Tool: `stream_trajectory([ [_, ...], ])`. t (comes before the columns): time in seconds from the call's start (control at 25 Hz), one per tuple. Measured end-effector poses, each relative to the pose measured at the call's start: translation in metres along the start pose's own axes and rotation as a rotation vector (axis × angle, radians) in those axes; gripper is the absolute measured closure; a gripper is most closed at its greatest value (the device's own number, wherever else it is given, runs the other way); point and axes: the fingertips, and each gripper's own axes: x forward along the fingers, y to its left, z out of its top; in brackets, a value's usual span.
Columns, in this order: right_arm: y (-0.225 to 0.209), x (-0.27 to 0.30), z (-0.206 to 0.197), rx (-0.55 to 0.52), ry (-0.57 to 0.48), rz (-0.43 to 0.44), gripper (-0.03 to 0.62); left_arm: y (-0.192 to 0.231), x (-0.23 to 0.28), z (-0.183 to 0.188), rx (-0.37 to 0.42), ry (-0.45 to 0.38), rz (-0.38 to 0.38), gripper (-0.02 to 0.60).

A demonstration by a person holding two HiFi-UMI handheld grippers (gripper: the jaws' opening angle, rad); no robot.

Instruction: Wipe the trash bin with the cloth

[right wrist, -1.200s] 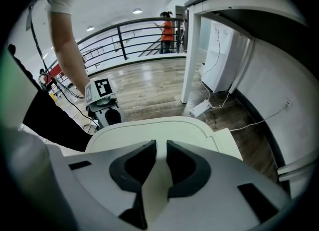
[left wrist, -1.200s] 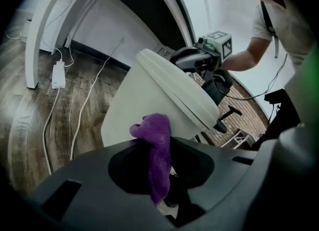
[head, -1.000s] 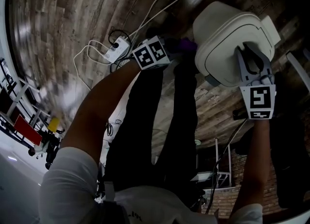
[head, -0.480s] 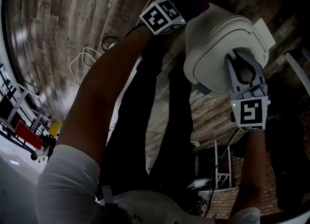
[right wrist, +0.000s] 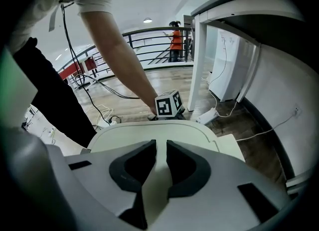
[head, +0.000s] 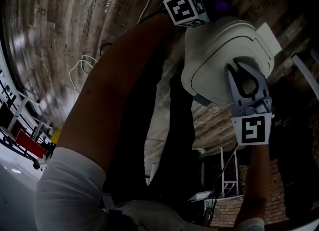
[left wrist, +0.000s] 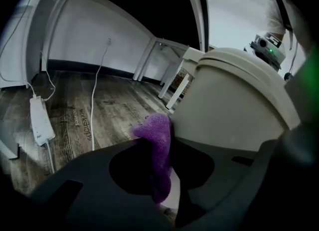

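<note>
Two-handed, working cream trash bin (head: 219, 50) on plank floor (head: 75, 20). Clamping right claw (right wrist: 160, 147) onto ridge of its lid (right wrist: 149, 129). Pinching purple cloth (left wrist: 158, 131) in left claw (left wrist: 159, 150), jaws closed on it, cloth tip touching bin's side wall just under lid. Noting white power strip (left wrist: 40, 120) lying on floor, well apart from bin.

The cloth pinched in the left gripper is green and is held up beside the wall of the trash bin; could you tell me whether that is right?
Not quite: the cloth is purple, not green, as the left gripper view shows. The rest stands: the left gripper pinches it, beside the wall of the trash bin.
</note>
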Motion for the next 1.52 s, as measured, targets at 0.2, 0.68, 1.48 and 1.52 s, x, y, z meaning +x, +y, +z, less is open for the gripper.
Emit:
stream_trajectory([
  [0.2, 0.000, 0.000, 0.002, 0.013, -0.016, 0.001, 0.523, -0.006, -0.005, -0.016, 0.025, -0.032, -0.010, 0.495],
  [0.68, -0.001, 0.001, -0.001, 0.021, -0.003, -0.024, 0.523, -0.056, -0.037, -0.056, -0.018, -0.088, 0.033, 0.495],
  [1.48, 0.004, 0.004, -0.006, -0.008, -0.046, -0.028, 0.527, -0.135, -0.060, -0.129, 0.034, -0.091, 0.049, 0.495],
  [1.52, 0.004, 0.003, -0.007, -0.011, -0.038, -0.030, 0.528, -0.138, -0.059, -0.132, 0.075, -0.082, 0.021, 0.495],
])
